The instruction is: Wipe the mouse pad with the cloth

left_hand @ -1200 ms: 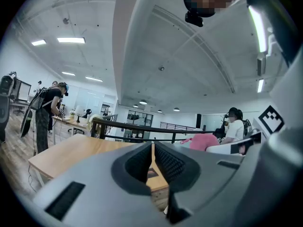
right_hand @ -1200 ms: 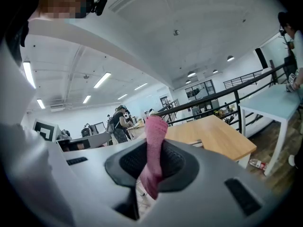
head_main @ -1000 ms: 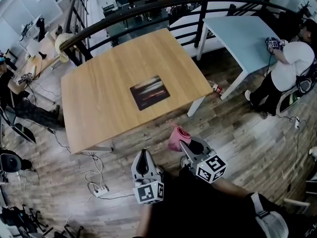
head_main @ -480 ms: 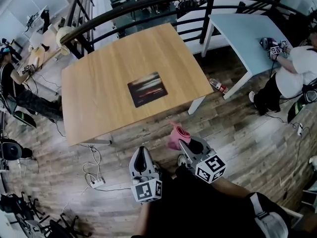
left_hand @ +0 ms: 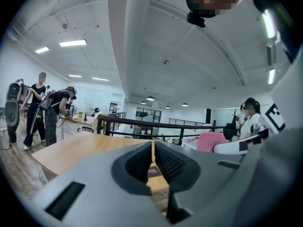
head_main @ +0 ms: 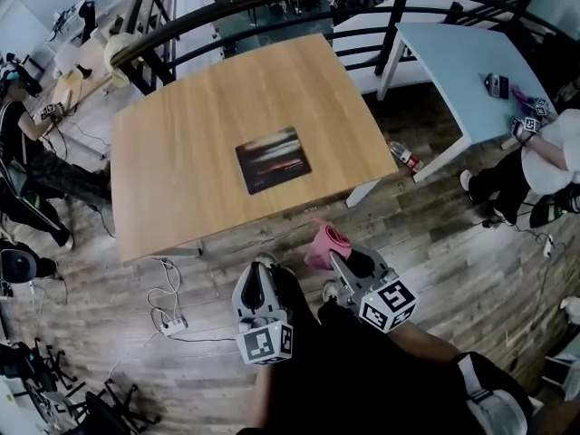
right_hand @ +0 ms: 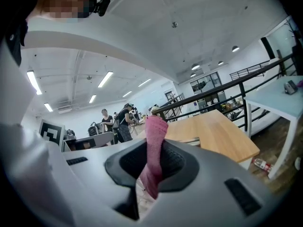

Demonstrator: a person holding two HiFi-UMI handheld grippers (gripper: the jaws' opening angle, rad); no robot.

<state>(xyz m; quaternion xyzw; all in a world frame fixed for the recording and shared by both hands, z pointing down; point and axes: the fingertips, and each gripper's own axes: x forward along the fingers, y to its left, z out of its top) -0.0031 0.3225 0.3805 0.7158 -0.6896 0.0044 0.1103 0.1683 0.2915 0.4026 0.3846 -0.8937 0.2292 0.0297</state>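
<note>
The dark mouse pad lies flat near the middle of the wooden table, well ahead of both grippers. A pink cloth sticks up, folded, from my right gripper, which is shut on it below the table's near edge; it shows as a pink strip between the jaws in the right gripper view. My left gripper hangs to the left of it over the floor, jaws shut with nothing between them.
A light blue table stands at the right with a person beside it. A black railing runs behind the wooden table. Cables and a power strip lie on the floor at the left. People stand at far left.
The view has shifted slightly; the table and mouse pad sit a little nearer and more centred. Both grippers keep their places, the right one still holding the cloth.
</note>
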